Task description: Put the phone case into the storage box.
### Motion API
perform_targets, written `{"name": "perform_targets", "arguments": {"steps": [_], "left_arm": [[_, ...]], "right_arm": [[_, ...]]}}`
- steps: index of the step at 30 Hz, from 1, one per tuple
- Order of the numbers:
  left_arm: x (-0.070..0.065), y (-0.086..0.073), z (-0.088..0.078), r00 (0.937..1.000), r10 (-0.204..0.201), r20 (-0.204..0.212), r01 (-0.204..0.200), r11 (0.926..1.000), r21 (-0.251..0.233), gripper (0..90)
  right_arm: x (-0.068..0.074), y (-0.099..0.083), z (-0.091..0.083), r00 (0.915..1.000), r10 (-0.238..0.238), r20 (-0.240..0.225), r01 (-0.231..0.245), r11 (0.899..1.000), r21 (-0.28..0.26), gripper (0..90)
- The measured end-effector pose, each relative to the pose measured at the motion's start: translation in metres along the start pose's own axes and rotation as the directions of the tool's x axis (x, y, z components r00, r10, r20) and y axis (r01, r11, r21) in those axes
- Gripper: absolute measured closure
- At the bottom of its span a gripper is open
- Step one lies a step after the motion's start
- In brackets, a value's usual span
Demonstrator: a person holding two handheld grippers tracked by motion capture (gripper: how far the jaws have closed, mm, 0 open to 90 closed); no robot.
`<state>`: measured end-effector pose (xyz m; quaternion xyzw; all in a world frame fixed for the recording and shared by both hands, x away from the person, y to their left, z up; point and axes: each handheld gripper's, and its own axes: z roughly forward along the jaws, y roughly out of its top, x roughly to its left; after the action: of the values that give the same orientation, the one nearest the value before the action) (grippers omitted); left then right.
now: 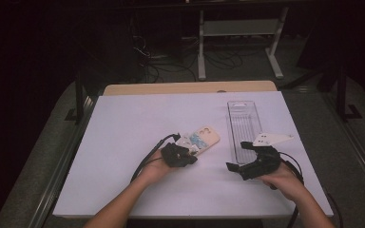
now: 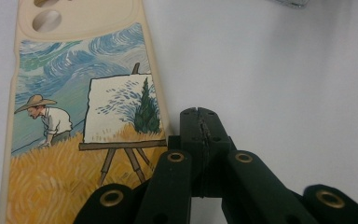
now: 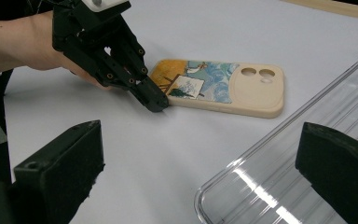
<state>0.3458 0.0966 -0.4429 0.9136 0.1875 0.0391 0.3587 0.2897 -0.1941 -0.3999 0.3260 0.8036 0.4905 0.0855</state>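
Left claw (image 3: pixel 161 105) clamped shut, empty, tip against painted phone case (image 3: pixel 223 86) edge — right claw (image 1: pixel 235 154) wide open, empty, beside clear tray (image 1: pixel 243 118), white desk (image 1: pixel 123 142).

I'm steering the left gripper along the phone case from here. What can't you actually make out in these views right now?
- Phone case: bottom end cut off by the left gripper view's lower edge; in the high view the left gripper covers part of it.
- Whether the shut jaw tips touch the case edge or just sit beside it: unclear in every view.
- Clear tray: far end runs past the right gripper view's edge.
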Motion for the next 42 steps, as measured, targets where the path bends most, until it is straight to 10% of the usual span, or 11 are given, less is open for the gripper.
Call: {"name": "perform_targets", "arguments": {"steps": [14, 42], "left_arm": [[0.007, 0.0, -0.046, 0.9982, -0.029, 0.053, 0.033, 0.9969, -0.071, 57.7], [0.014, -0.079, -0.13, 0.9881, -0.132, -0.079, 0.111, 0.9661, -0.233, 0.0]], "right_arm": [[0.0, 0.0, 0.0, 1.0, 0.008, 0.002, -0.008, 1.0, 0.005, 0.5], [-0.002, 0.004, 0.003, 0.9999, 0.002, -0.012, -0.001, 1.0, 0.027, 0.5]]}}
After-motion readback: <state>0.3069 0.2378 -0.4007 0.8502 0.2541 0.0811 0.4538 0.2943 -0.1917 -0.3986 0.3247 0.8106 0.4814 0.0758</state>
